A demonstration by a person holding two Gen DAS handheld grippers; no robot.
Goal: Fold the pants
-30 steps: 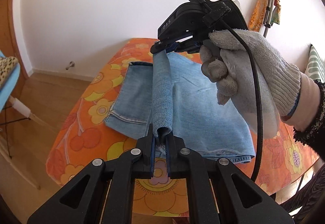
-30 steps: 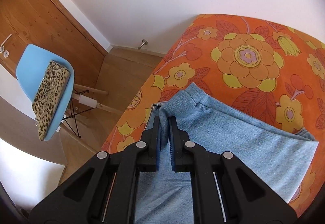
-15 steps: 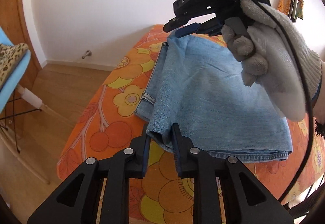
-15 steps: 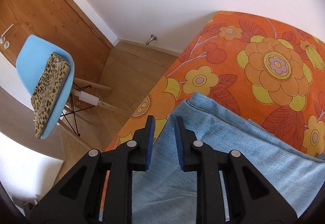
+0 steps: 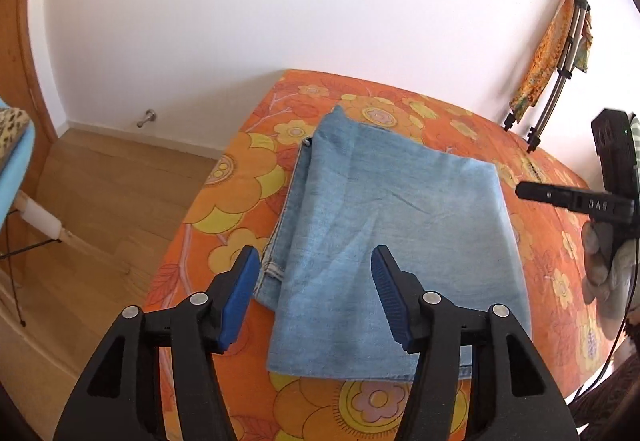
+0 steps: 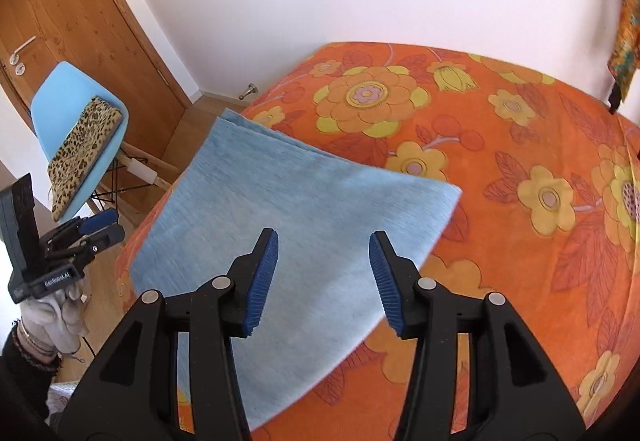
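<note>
Between the spread blue pads of the left gripper nothing is pinched; its jaws have just been opening. The right gripper is likewise parted and empty, just opened. Below both, the folded pants are laid flat on the orange flowered bedspread.

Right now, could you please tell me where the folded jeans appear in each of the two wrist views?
Left wrist view: the folded jeans lie centre frame on the orange floral bedspread, beyond the open left gripper.
Right wrist view: the jeans fill the centre-left, beneath the open right gripper.
Shared landmark: the blue chair with its leopard-print cushion, at each view's left side.
</note>
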